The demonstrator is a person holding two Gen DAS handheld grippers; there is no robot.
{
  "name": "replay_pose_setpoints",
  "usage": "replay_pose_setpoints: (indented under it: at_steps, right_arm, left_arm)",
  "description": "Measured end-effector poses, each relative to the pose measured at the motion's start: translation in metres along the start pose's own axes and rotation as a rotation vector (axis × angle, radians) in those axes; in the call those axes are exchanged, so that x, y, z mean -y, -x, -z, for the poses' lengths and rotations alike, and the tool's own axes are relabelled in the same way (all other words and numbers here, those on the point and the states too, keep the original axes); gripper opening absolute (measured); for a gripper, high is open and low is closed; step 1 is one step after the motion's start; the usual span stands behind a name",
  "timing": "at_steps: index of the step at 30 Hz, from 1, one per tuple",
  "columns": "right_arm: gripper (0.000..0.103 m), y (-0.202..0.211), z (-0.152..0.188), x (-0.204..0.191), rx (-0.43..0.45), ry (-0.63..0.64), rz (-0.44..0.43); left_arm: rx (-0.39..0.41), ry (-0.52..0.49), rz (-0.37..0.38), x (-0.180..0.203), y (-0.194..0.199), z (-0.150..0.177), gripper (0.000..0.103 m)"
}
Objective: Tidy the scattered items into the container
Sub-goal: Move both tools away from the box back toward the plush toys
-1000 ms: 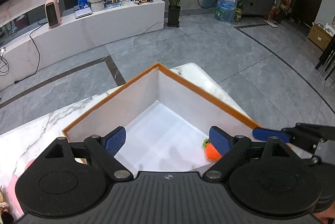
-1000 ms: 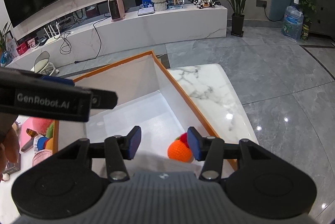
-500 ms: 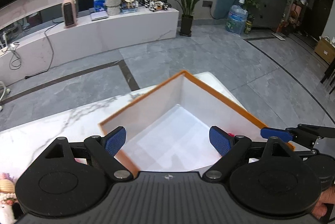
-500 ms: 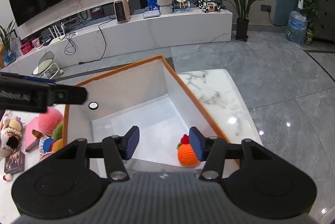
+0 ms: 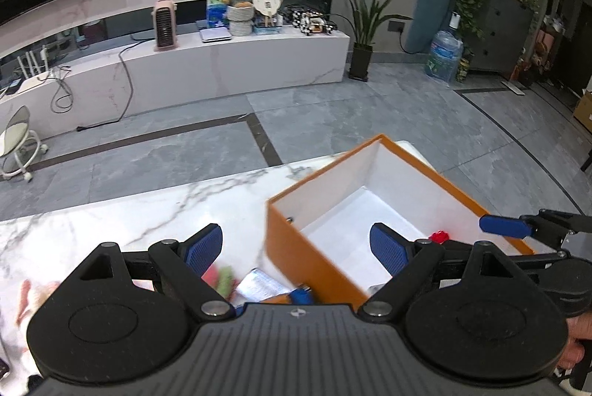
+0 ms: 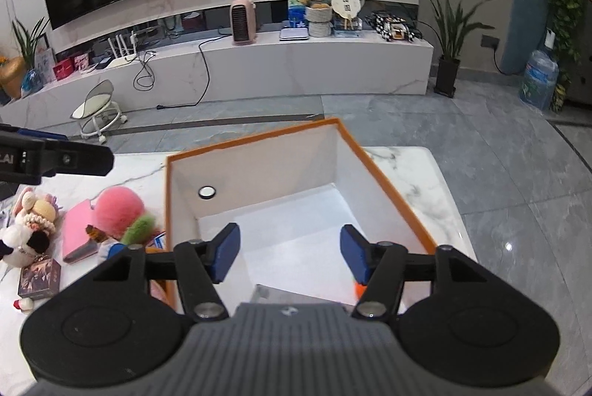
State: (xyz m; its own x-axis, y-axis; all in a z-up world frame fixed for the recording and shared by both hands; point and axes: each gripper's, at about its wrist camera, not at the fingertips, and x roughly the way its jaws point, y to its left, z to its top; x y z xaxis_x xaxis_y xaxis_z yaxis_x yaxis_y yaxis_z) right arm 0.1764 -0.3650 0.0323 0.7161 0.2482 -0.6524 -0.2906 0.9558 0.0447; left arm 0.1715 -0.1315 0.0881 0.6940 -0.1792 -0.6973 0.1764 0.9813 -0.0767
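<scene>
My left gripper [image 5: 296, 249] is spread wide with nothing between its blue pads, hovering over the near left corner of the orange box [image 5: 307, 248] on the marble table [image 5: 111, 222]. My right gripper [image 6: 289, 253] is just as wide apart and empty, held above the box's white inside. A bit of an orange knitted toy [image 6: 357, 289] lies in the box behind my right finger. Left of the box sit the scattered things: a pink fluffy ball [image 6: 118, 209], a pink case [image 6: 76, 233] and a small plush doll [image 6: 27, 229].
</scene>
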Motion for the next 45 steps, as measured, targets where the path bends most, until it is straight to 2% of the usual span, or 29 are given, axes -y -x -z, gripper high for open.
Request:
replay_pose_setpoints:
  at_steps: [17, 34, 37, 45]
  right_arm:
    - [0.066, -0.001, -0.001, -0.067, -0.014, 0.128, -0.026]
    - [0.066, -0.018, 0.007, -0.106, -0.064, 0.234, -0.032]
    - [0.069, -0.019, 0.009, -0.114, -0.067, 0.248, -0.045]
    - [0.069, -0.025, 0.015, -0.139, -0.068, 0.31, -0.098]
  left_arm:
    - [0.009, 0.09, -0.065, -0.085, 0.048, 0.033, 0.103]
    - [-0.053, 0.169, -0.11, -0.157, 0.052, 0.089, 0.103]
    - [-0.061, 0.171, -0.108, -0.166, 0.051, 0.097, 0.103]
    - [-0.081, 0.216, -0.132, -0.201, 0.053, 0.118, 0.103]
